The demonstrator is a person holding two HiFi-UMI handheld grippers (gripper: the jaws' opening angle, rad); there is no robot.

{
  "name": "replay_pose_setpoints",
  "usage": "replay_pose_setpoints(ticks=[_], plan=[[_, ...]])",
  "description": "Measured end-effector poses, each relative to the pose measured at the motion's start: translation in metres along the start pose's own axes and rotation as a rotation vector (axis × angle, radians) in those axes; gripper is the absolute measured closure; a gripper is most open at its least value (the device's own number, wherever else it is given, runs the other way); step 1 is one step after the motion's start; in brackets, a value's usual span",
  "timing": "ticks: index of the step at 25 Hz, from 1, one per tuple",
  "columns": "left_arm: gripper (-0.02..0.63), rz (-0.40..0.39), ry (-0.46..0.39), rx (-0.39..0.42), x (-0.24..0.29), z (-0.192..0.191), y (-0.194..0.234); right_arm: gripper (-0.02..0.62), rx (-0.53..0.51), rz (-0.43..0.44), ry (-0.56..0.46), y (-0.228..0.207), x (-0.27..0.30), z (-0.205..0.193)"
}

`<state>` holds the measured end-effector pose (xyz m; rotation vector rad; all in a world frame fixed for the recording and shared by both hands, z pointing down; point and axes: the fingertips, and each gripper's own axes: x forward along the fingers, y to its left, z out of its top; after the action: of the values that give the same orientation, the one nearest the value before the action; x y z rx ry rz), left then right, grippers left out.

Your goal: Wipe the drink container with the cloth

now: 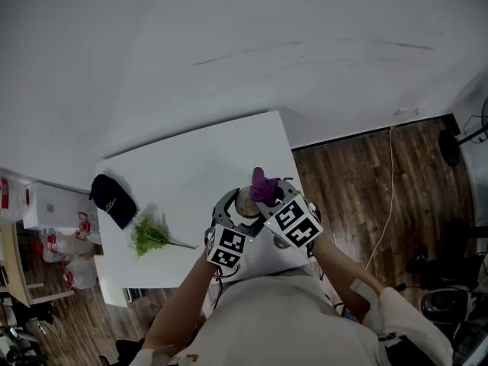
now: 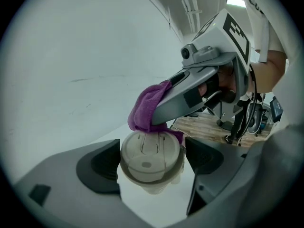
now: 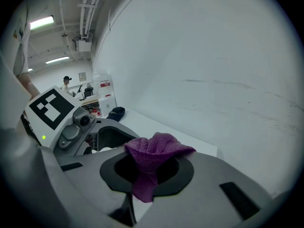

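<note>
Looks mid-wipe, right gripper [image 3: 151, 169] pinched shut on the cloth [image 3: 159, 148] at the drink container [image 2: 150, 155] lid, left gripper [image 2: 152, 161] spread wide around it, probably needing a steadying grip before rubbing.

I'm looking down on a white counter [image 1: 191, 166], its far edge by a pale wall, with dark wood floor [image 1: 358, 181] to its right. A black cap [image 1: 114, 199] lies close to the counter's left edge. Just beside the cap, nearer me, lies a green leafy sprig [image 1: 149, 236], stem pointing right. The drink container [image 1: 247, 201] stands upright on the counter's right part, well apart from both.
</note>
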<state>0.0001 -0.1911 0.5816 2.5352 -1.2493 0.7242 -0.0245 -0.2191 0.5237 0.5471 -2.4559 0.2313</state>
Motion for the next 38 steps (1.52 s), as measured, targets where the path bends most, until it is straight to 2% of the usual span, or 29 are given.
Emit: replay_pose_setpoints(ticks=[4,13,18,21,26,30,35,38], plan=[[0.187,-0.009,-0.001,0.010,-0.001,-0.001,0.001,0.526,-0.077,0.029,0.033,0.018,0.018,0.007],[0.187,-0.021,-0.002,0.006,-0.002,-0.003,0.003,0.529,-0.118,0.187,0.105,0.054,0.026,0.004],[0.187,-0.047,0.008,0.021,-0.004,-0.004,0.003,0.531,-0.036,0.300,0.129,0.059,0.012,-0.014],[0.187,-0.054,0.014,0.036,-0.004,-0.003,0.003,0.531,0.015,0.323,0.139,0.052,0.001,-0.026],[0.187,-0.055,0.020,0.036,-0.003,-0.003,0.003,0.531,0.041,0.268,0.130,0.041,-0.008,-0.032],[0.189,-0.067,0.020,0.039,-0.003,-0.004,0.000,0.531,0.027,0.145,0.079,0.027,-0.007,-0.029],[0.189,-0.069,0.036,0.040,-0.003,-0.004,0.002,0.531,0.108,0.032,-0.022,0.011,0.004,-0.016],[0.190,-0.070,0.046,0.040,-0.003,-0.005,0.004,0.531,0.107,0.026,-0.018,0.020,0.019,-0.007]])
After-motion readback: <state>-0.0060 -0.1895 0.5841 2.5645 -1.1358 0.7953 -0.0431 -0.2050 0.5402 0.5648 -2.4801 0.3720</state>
